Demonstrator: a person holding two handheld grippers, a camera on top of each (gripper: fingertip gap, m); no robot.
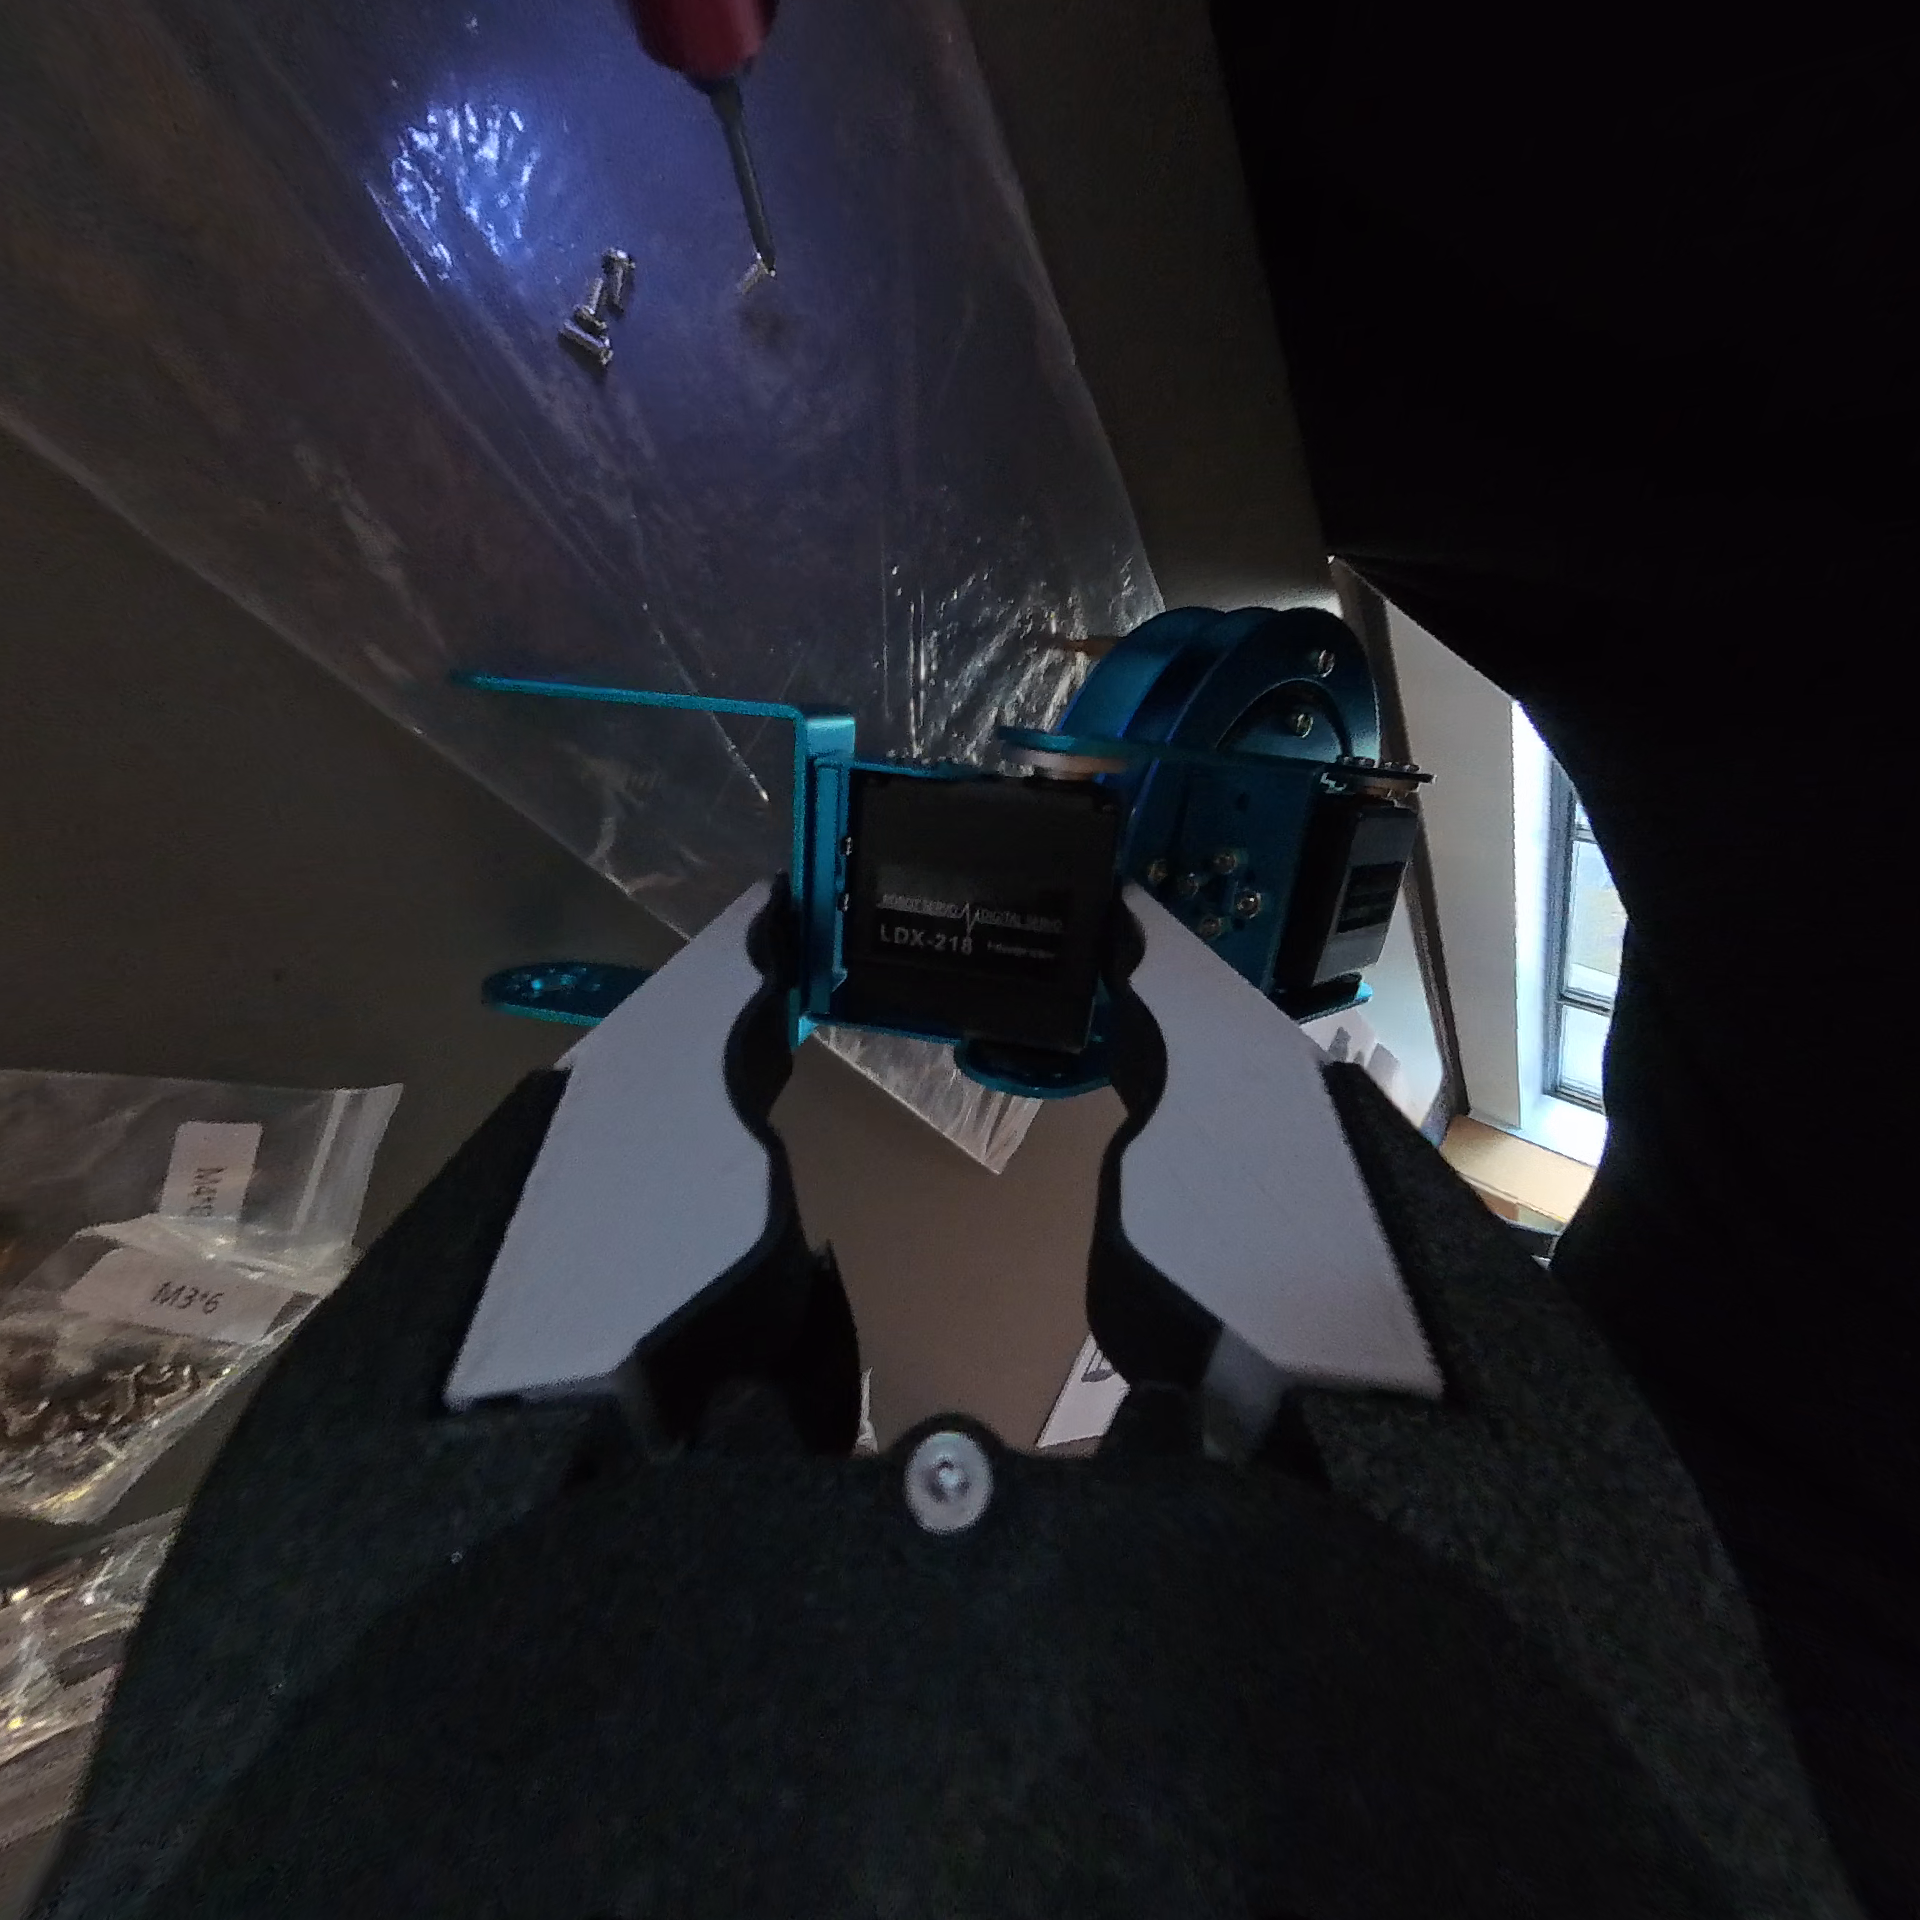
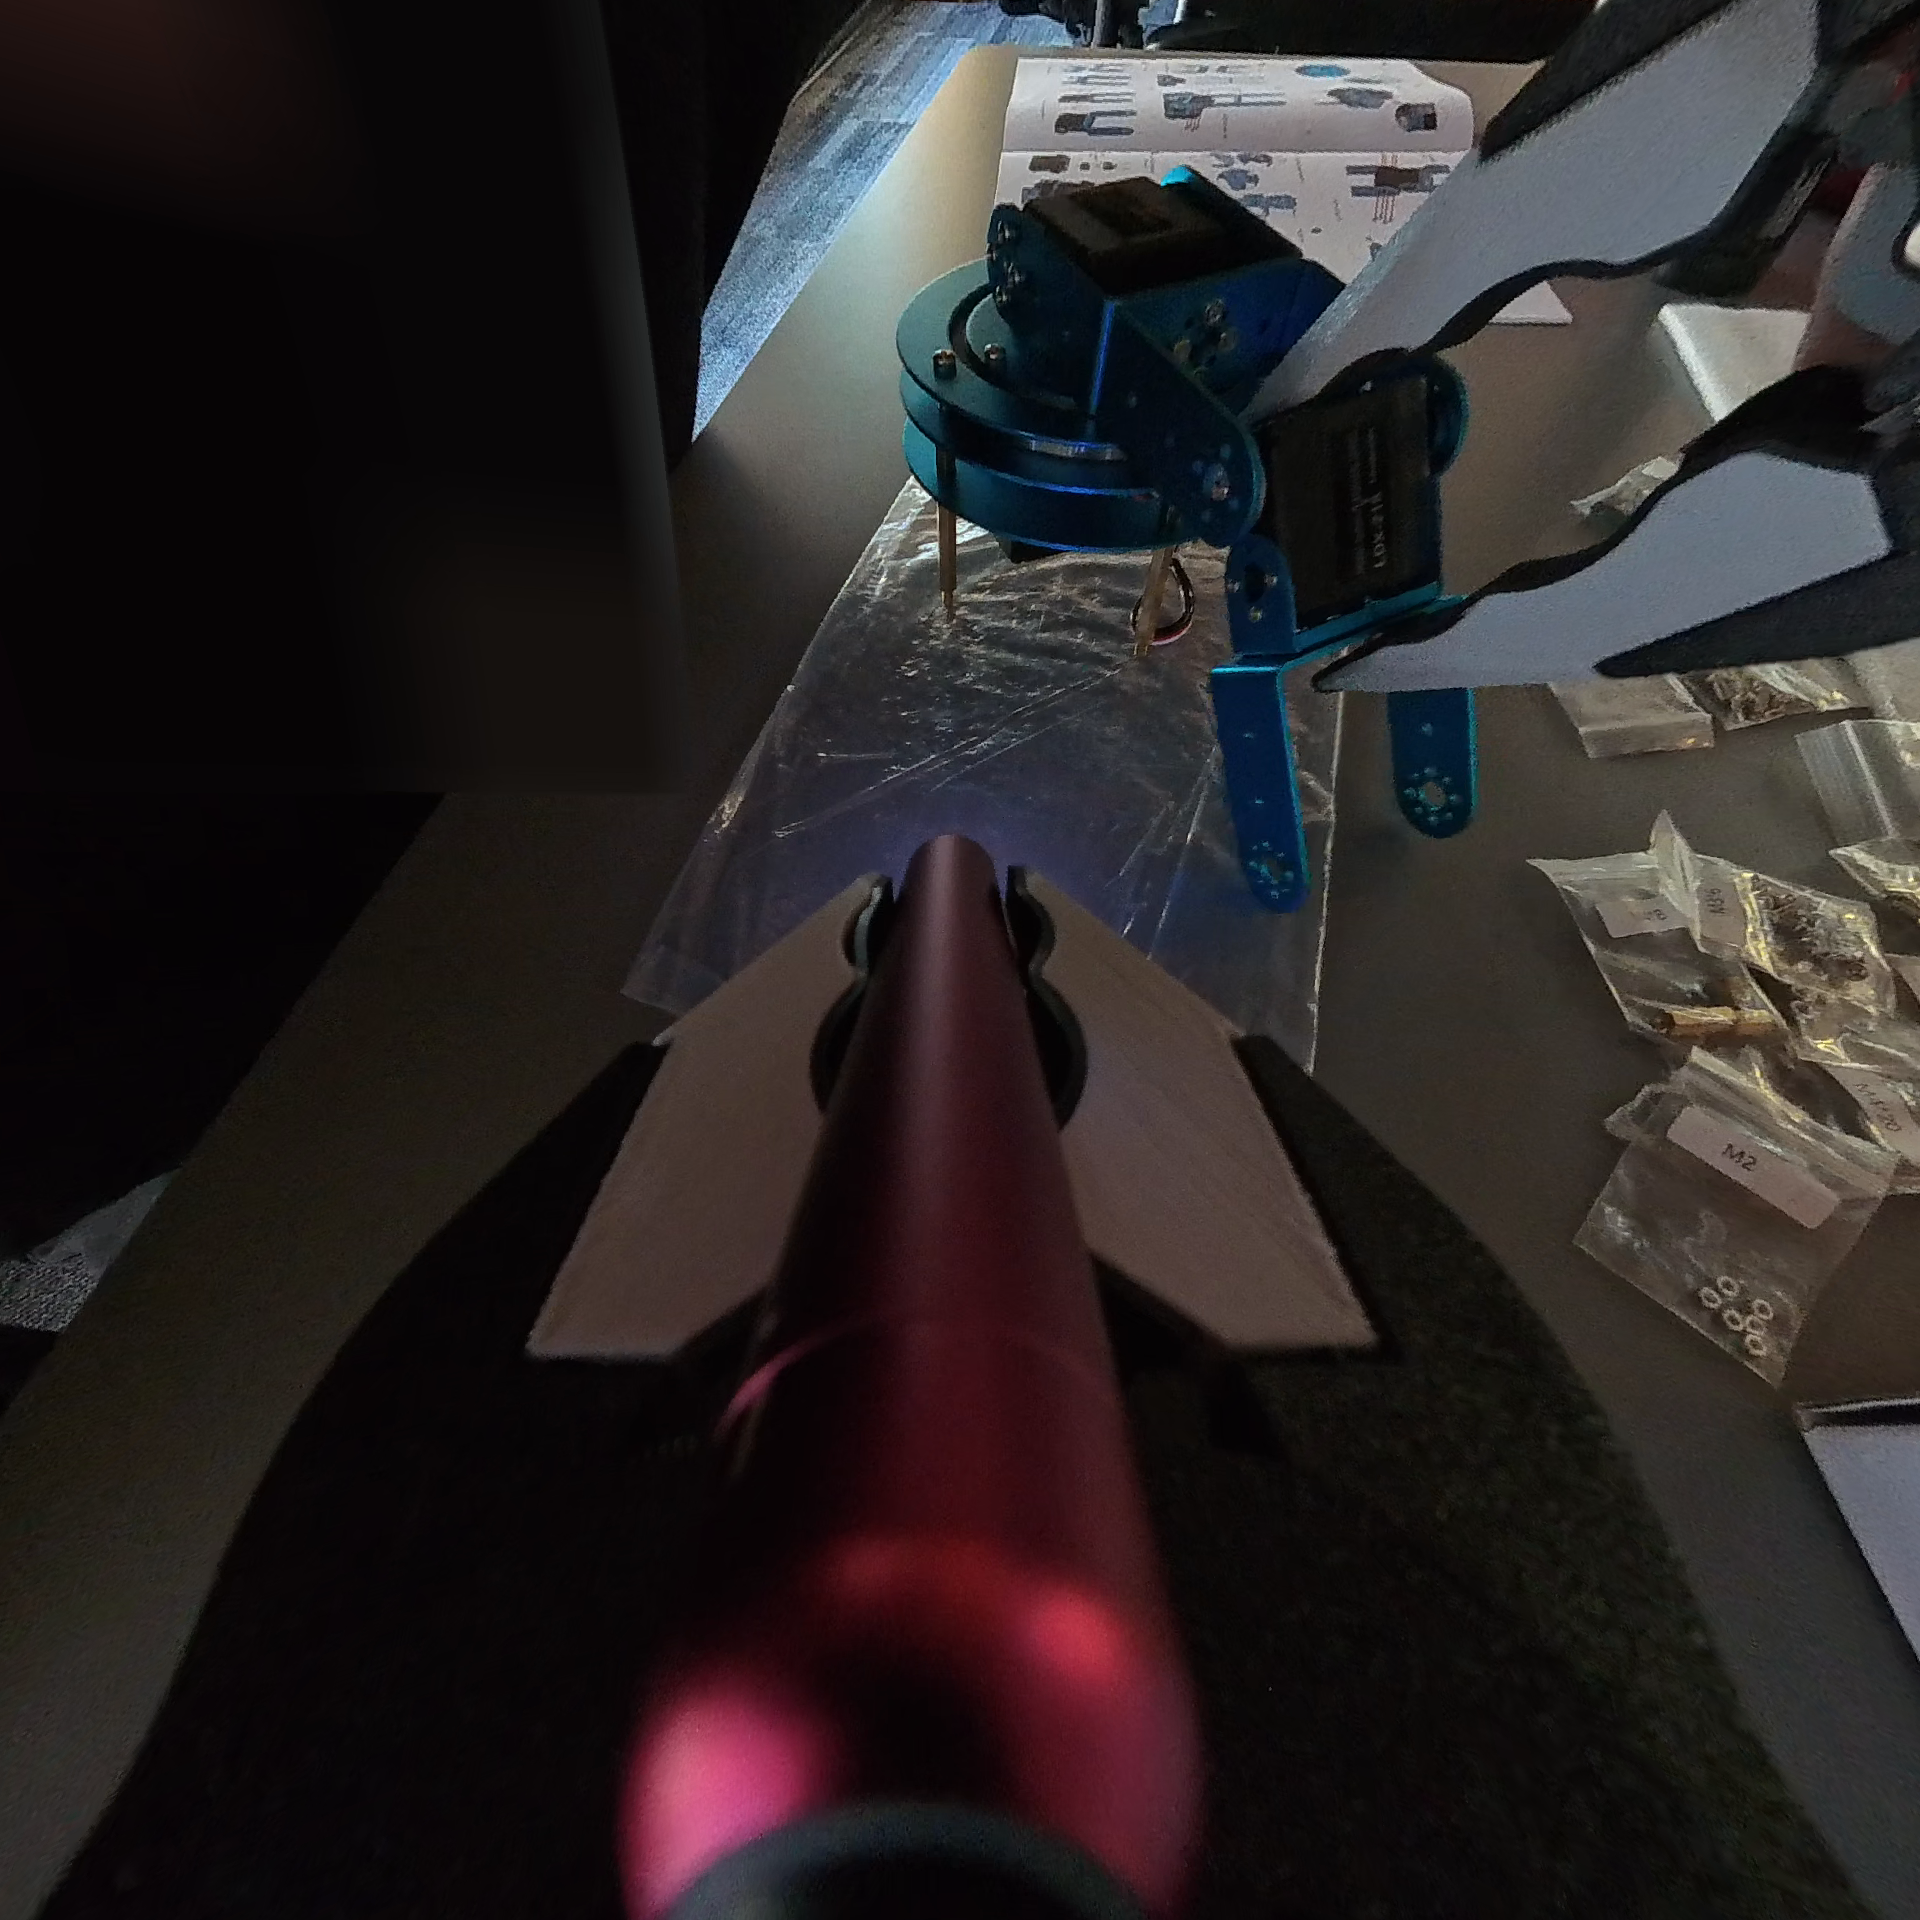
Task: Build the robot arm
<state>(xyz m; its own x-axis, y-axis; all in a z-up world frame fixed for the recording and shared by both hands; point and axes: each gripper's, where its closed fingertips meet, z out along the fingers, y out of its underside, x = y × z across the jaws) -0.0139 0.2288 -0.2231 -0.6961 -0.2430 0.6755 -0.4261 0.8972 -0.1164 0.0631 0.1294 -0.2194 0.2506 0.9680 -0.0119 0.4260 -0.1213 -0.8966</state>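
My left gripper [image 1: 954, 914] is shut on a black servo [image 1: 971, 914] that sits in a blue metal bracket [image 1: 821, 883], joined to a blue round turntable base [image 1: 1247, 717]. In the right wrist view the left gripper [image 2: 1299, 530] clamps the same servo [image 2: 1351, 509], and the base [image 2: 997, 447] stands on brass legs. My right gripper [image 2: 951, 904] is shut on a dark red electric screwdriver [image 2: 935, 1143]. In the left wrist view its bit [image 1: 748, 187] points down at a single loose screw [image 1: 756, 272] on a clear plastic sheet [image 1: 468, 312].
A few more screws [image 1: 597, 301] lie on the sheet [image 2: 987, 727]. Small clear bags of hardware [image 2: 1745, 1174] crowd the table's right side and show in the left wrist view [image 1: 156, 1299]. A printed instruction sheet [image 2: 1226, 114] lies behind the base. The table edge [image 2: 727, 343] runs along the left. My right fingertips sit around 12 cm from my left ones.
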